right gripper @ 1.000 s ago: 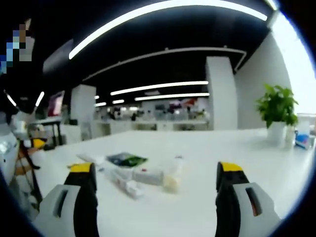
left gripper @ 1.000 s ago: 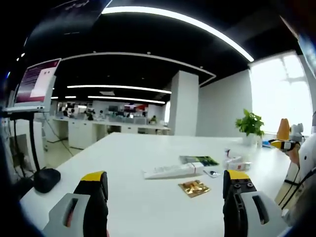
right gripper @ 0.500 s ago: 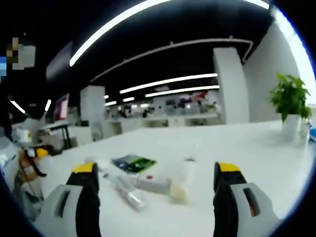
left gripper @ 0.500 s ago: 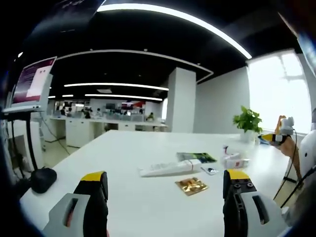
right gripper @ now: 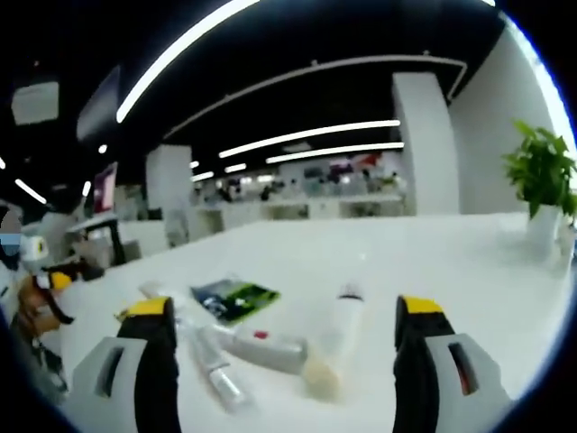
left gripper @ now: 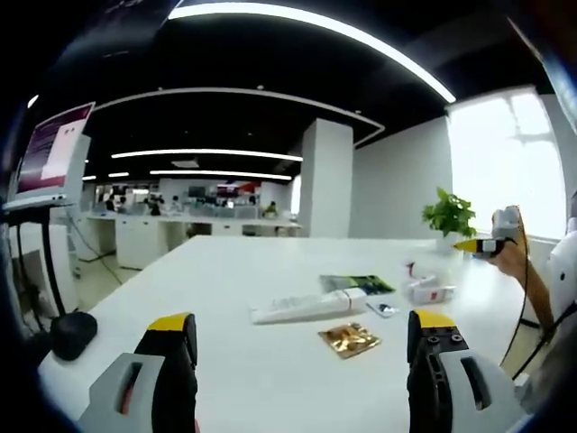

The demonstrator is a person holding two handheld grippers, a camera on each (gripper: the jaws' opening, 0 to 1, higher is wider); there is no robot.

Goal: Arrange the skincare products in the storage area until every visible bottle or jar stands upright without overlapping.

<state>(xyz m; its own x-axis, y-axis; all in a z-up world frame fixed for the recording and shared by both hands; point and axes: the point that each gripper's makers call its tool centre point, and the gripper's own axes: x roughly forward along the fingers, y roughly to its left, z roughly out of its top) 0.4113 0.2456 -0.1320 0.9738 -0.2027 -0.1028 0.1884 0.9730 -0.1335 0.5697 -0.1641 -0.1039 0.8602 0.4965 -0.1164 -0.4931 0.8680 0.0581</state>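
Several skincare products lie flat on the white table (left gripper: 225, 271). The left gripper view has a long white tube (left gripper: 306, 307), a gold sachet (left gripper: 349, 339), a green packet (left gripper: 356, 284) and small tubes (left gripper: 425, 290) ahead of my open, empty left gripper (left gripper: 302, 321). To the right of them a hand holds up my right gripper (left gripper: 478, 244). In the right gripper view a white bottle (right gripper: 335, 338), a silver tube (right gripper: 261, 347), a clear tube (right gripper: 212, 372) and the green packet (right gripper: 234, 298) lie close before my open right gripper (right gripper: 285, 307). The left gripper (right gripper: 45, 287) is at far left.
A potted plant (left gripper: 449, 216) (right gripper: 541, 167) stands at the table's far side. A monitor on a stand (left gripper: 50, 149) with a black base (left gripper: 68, 329) is beside the table's left edge. Desks and a white pillar (left gripper: 325, 180) fill the office behind.
The right gripper's camera has come closer to the lying products, which now look larger. In the left gripper view the right gripper has shifted a little left. No product has moved.
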